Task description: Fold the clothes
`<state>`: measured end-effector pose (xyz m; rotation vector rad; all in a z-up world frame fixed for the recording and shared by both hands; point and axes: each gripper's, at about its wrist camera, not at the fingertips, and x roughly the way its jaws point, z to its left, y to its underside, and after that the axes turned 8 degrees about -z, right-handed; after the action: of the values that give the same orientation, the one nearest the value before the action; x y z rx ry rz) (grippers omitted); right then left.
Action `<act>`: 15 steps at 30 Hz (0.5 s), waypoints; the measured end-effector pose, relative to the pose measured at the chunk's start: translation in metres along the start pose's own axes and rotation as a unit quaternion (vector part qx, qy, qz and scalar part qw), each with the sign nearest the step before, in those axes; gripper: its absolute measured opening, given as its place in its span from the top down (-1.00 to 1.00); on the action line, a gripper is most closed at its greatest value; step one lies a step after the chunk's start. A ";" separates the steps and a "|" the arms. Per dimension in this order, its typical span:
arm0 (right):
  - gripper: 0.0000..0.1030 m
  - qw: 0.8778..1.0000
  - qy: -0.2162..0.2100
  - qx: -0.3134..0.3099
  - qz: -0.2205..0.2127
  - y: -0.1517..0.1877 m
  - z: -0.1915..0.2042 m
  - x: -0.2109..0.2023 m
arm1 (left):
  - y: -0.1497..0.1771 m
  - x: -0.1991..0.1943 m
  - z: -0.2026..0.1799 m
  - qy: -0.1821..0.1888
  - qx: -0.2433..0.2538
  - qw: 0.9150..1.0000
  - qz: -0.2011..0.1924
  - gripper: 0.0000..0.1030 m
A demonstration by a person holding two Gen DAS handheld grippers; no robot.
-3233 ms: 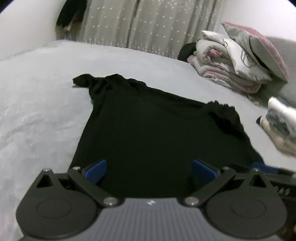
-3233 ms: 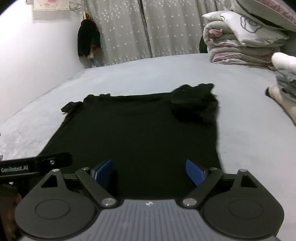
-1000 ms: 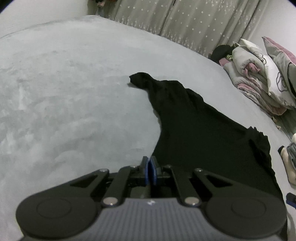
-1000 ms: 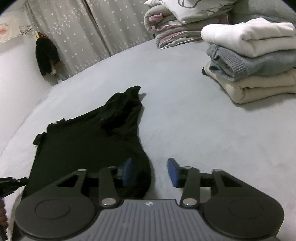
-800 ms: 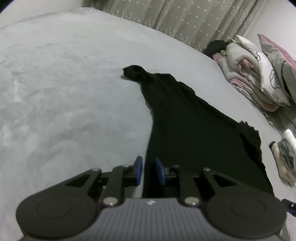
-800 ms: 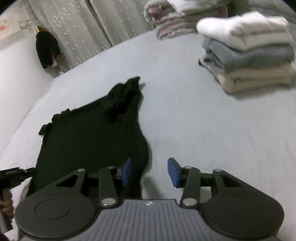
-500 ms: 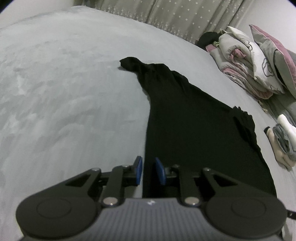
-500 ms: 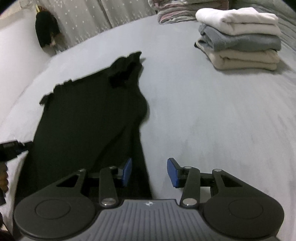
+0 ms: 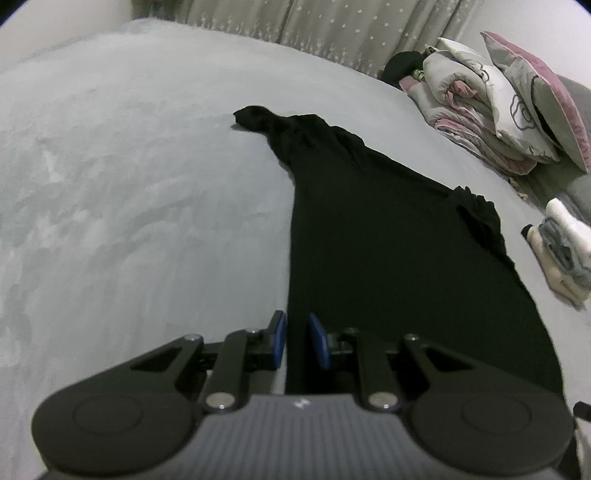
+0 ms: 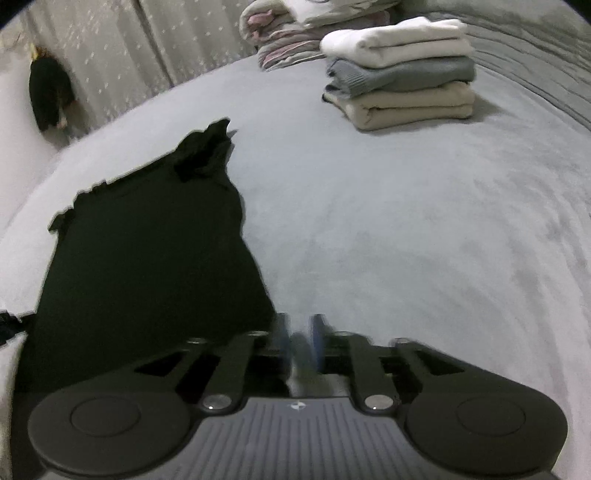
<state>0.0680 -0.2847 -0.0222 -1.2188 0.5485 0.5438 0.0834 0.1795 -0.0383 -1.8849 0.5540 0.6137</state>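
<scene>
A black T-shirt (image 9: pixel 388 251) lies flat on the grey bed, sleeves bunched at the far end; it also shows in the right wrist view (image 10: pixel 147 243). My left gripper (image 9: pixel 297 341) is narrowly open, its blue pads straddling the shirt's left bottom edge. My right gripper (image 10: pixel 299 339) is blurred, its pads nearly together at the shirt's right bottom corner; whether they pinch the cloth is unclear.
A stack of folded sweaters (image 10: pixel 399 70) sits on the bed (image 10: pixel 424 240) to the right, and it also shows in the left wrist view (image 9: pixel 561 251). Folded quilts and pillows (image 9: pixel 498 110) lie at the far right. Curtains (image 9: pixel 332 26) hang behind.
The right gripper's jaws have narrowed from wide open to almost shut at the shirt's right corner. The left gripper opened slightly a second ago and stays on the left edge.
</scene>
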 end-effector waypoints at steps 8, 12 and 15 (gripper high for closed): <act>0.08 0.999 -0.008 -0.032 0.043 0.022 0.002 -0.038 | 0.005 -0.008 0.009 0.018 -0.017 1.000 0.013 0.66; 0.45 0.993 0.008 -0.075 0.086 0.044 0.008 -0.044 | 0.009 -0.012 0.006 0.015 0.000 1.000 0.013 0.65; 0.90 0.988 0.024 -0.108 0.108 0.055 0.011 -0.048 | 0.013 -0.015 0.002 0.012 0.018 1.000 0.012 0.63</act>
<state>-0.0031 -0.2648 -0.0273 -1.3895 0.6802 0.7746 0.0634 0.1785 -0.0380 -1.8565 0.6005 0.5952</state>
